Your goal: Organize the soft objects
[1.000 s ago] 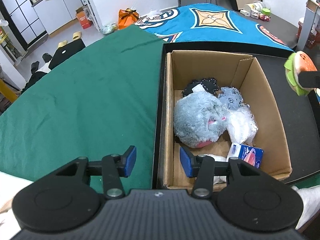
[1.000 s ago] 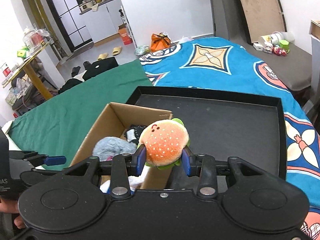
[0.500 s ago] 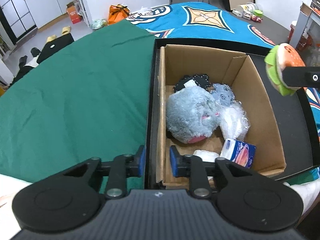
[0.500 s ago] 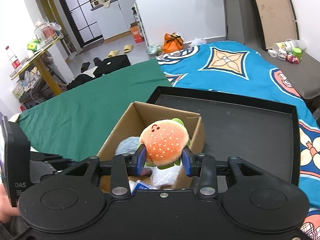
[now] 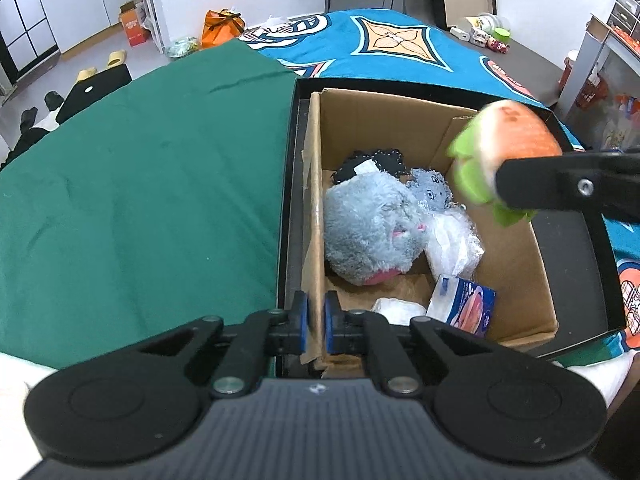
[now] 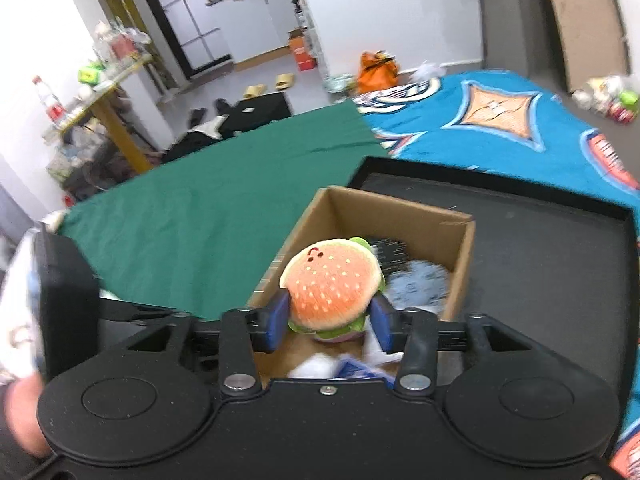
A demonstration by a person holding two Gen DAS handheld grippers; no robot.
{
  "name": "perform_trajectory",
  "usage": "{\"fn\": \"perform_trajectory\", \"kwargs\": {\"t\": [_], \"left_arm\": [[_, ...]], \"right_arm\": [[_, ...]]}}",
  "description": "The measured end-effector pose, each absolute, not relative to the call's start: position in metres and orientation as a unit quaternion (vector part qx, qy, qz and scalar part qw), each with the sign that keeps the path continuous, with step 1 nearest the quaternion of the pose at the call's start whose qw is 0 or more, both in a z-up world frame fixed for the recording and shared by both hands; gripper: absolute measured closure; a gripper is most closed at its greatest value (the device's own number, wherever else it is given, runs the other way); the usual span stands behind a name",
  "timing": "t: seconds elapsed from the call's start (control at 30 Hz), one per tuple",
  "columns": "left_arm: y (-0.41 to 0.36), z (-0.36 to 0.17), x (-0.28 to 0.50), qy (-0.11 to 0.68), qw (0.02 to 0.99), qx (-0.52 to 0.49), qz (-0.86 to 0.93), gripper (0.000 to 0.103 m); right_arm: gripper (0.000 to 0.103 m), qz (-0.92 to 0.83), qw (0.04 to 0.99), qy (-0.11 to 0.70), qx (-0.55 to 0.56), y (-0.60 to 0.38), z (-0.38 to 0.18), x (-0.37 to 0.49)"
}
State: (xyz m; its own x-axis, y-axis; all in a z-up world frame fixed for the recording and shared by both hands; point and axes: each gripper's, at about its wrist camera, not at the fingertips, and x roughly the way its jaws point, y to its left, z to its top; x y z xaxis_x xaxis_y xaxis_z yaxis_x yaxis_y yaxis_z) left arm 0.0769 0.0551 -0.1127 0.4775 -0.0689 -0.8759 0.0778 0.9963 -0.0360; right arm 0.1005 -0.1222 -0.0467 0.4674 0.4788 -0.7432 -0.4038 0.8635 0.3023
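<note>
An open cardboard box (image 5: 516, 256) sits in a black tray (image 5: 290, 184). Inside lie a grey fluffy plush (image 5: 372, 228), a small grey-blue plush (image 5: 430, 188), a black item (image 5: 380, 160), a clear plastic bag (image 5: 452, 244) and a blue-and-white pack (image 5: 464, 306). My left gripper (image 5: 315, 326) is shut on the box's left wall near its front corner. My right gripper (image 6: 329, 322) is shut on a burger plush (image 6: 331, 294) and holds it above the box (image 6: 384, 220); the burger also shows in the left wrist view (image 5: 508, 152) over the box's right side.
The tray rests on a bed with a green cloth (image 5: 140, 184) on the left and a blue patterned cover (image 5: 400, 44) behind. The tray's dark floor (image 6: 540, 264) spreads right of the box. Room clutter lies on the floor beyond.
My left gripper closed onto the box's left wall. My right gripper carried the burger plush leftward from beside the box to above it.
</note>
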Motion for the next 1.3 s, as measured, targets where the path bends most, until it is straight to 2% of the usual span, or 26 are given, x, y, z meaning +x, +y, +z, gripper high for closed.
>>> {"fn": "perform_trajectory", "kwargs": {"t": [0.57,0.77,0.83,0.9,0.97,1.03,1.2,1.3], "left_arm": [[0.049,-0.104,0.072,0.503,0.864,0.017,-0.025,0.092],[0.045,-0.094,0.066,0.508,0.861,0.030,-0.013,0.089],[0.045,-0.087,0.065,0.505,0.862,0.026,-0.007,0.088],[0.045,-0.079,0.064,0.502,0.865,0.020,-0.002,0.082],[0.044,-0.071,0.062,0.497,0.868,0.016,0.000,0.065],[0.041,-0.062,0.060,0.491,0.871,0.016,0.001,0.056],[0.031,-0.039,0.053,0.478,0.879,0.012,-0.006,0.042],[0.025,-0.025,0.050,0.477,0.879,0.001,-0.017,0.034]], "right_arm": [[0.049,0.209,0.864,0.454,0.064,-0.157,-0.048,0.080],[0.035,0.186,0.870,0.450,0.082,-0.175,-0.042,0.072],[0.025,0.181,0.872,0.445,0.090,-0.182,-0.039,0.069],[0.021,0.174,0.876,0.439,0.096,-0.188,-0.035,0.066],[0.019,0.169,0.879,0.435,0.102,-0.194,-0.032,0.062],[0.013,0.165,0.880,0.430,0.112,-0.200,-0.029,0.059],[0.001,0.153,0.885,0.422,0.124,-0.217,-0.020,0.049],[0.000,0.145,0.889,0.416,0.127,-0.227,-0.013,0.044]]}}
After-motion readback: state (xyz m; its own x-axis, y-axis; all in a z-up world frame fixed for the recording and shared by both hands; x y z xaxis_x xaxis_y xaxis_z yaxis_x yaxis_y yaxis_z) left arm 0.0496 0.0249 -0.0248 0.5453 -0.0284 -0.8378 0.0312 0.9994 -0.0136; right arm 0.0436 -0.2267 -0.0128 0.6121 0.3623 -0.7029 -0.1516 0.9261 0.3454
